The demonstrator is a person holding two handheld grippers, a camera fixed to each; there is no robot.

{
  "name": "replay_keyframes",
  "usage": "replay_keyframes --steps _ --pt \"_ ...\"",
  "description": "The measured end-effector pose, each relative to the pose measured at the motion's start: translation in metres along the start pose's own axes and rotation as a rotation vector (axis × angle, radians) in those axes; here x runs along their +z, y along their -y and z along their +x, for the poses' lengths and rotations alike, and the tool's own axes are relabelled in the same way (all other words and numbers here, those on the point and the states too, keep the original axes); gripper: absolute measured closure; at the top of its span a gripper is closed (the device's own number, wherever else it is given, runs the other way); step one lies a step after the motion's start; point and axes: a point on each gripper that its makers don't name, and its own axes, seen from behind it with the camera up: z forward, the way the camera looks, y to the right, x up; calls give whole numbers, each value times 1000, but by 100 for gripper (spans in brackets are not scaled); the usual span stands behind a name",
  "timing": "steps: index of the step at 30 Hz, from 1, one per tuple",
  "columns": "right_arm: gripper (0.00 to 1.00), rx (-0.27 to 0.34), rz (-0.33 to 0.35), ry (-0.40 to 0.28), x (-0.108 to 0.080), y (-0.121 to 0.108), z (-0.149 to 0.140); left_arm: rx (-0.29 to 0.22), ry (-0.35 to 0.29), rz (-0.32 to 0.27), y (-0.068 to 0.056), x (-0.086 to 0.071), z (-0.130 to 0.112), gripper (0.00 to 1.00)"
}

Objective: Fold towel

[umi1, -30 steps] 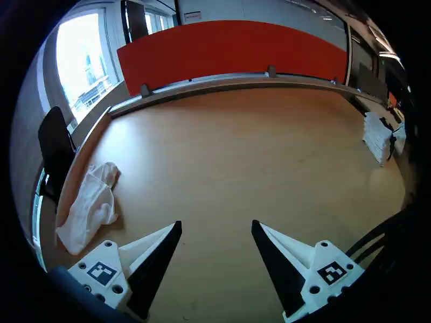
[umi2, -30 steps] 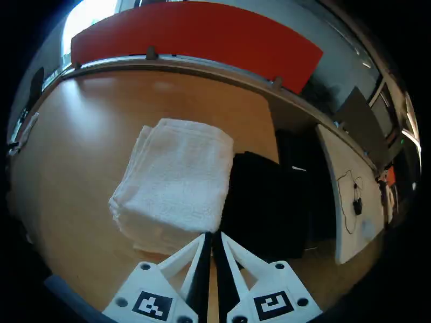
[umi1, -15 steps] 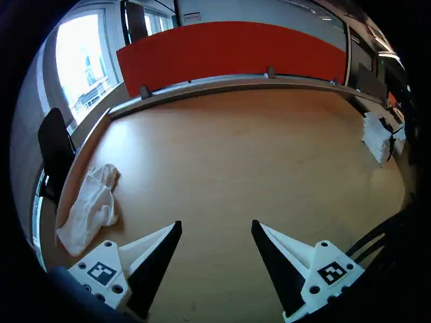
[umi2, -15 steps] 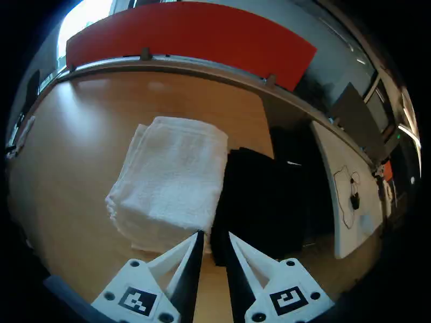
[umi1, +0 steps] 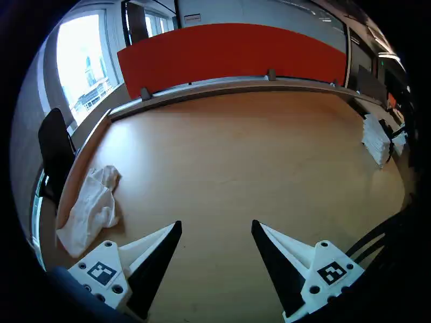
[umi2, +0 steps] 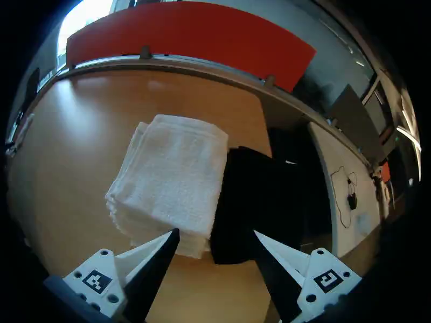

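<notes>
In the right gripper view a stack of folded white towels (umi2: 169, 180) rests at the table's right edge, just ahead of my open right gripper (umi2: 214, 237), which holds nothing. In the left gripper view the same stack of folded towels (umi1: 375, 139) sits far off at the right edge. A crumpled white towel (umi1: 90, 207) lies at the table's left edge, left of my open left gripper (umi1: 215, 229), whose fingers (umi1: 156, 258) hover empty over bare wood.
The wooden table (umi1: 242, 156) is backed by a red divider panel (umi1: 231, 54). A black chair (umi1: 54, 151) stands beyond the left edge. A black object (umi2: 258, 204) sits right of the towel stack, and another desk (umi2: 345, 199) with cables lies further right.
My right gripper has opened from shut to wide apart in front of the folded stack. The left gripper has stayed open and nearly still.
</notes>
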Motion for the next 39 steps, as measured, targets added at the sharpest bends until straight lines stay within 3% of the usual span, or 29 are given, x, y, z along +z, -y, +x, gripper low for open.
replay_keyframes --steps 7,18,29,39 --pt "4 10 1 -23 -3 5 6 -2 -4 1 2 -1 0 4" --pt "4 75 -2 -139 -16 19 34 -5 -18 4 5 -5 3 4" --pt "4 203 -45 -248 -27 31 58 -7 -33 11 8 -8 8 4" --pt "4 256 -73 -338 -34 40 75 -20 -51 15 9 -9 12 4"
